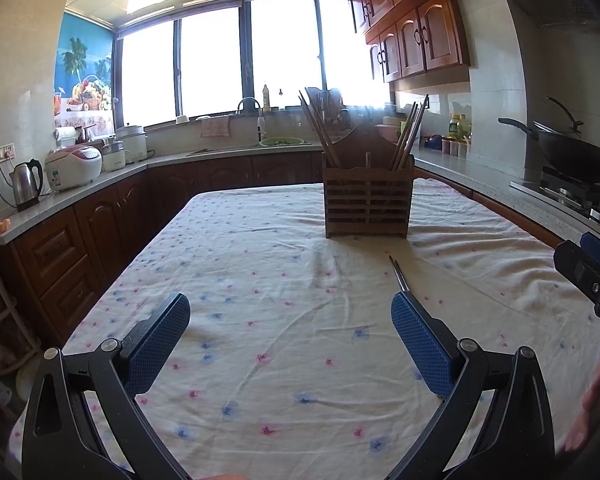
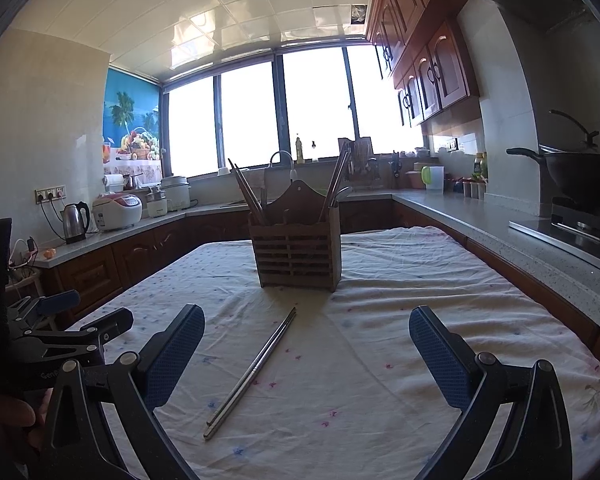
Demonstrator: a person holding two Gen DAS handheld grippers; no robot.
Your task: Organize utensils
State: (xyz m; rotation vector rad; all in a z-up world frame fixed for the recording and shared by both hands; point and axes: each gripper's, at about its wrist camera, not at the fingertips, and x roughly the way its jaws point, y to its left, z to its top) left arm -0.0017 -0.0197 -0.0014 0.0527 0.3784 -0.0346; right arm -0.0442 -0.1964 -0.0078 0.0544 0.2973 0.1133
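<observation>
Kitchen worktop [image 2: 440,280] under a flowered cloth: my metal chopsticks [image 2: 252,372] lie flat and paired, just before the wooden holder [image 2: 296,252], which already keeps other chopsticks upright. Both my right gripper [image 2: 306,354] and left gripper [image 1: 290,338] hover with fingers apart, empty. Nothing blocks the holder; a wok [image 2: 580,172] sits well apart.

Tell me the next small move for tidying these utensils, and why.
Probably lower the right gripper onto the metal chopsticks and close on them. They lie loose as a pair on the tablecloth, between its open fingers, while the wooden holder behind already stands holding other utensils. The left gripper is open and empty too.
</observation>
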